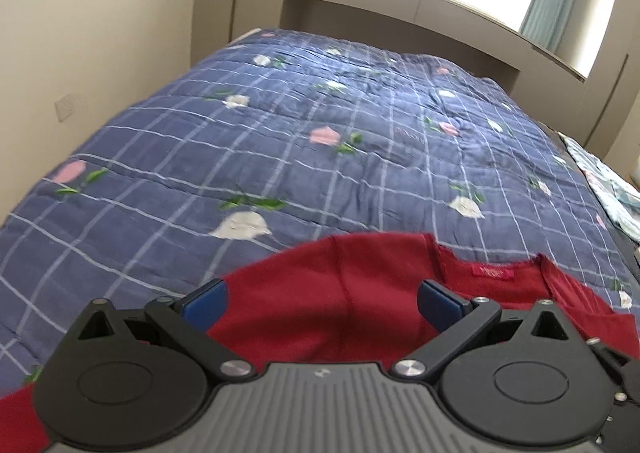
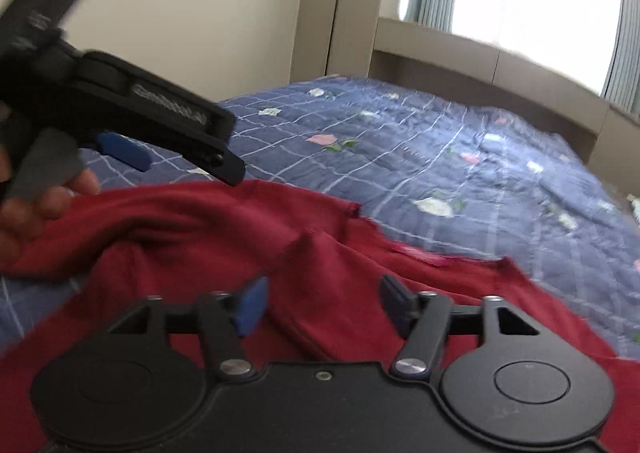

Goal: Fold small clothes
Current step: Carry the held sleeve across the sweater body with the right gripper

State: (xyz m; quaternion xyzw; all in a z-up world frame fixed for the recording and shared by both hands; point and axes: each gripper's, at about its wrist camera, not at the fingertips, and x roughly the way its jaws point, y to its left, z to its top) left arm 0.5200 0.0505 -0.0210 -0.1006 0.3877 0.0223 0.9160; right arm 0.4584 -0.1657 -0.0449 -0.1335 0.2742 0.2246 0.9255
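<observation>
**Red top down on the quilt, fold about to start**

Wide-set right gripper point(image 2: 320, 307) hanging over the red garment point(image 2: 248, 237), nothing pinched. Left gripper point(image 1: 322, 303) spread just as wide above the same cloth, empty too. Garment rumpled on the blue checked quilt point(image 1: 280, 125), neck label point(image 1: 493, 272) facing up, its print too blurred to read. Early stage, by the look: flatten first, then grab an edge.

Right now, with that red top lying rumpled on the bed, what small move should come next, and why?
Probably close the right gripper on the raised fold of the red top just ahead of it. Both grippers are open and hold nothing, the left gripper too, and the top lies bunched on the blue quilt, so it needs pulling flat before folding.
</observation>
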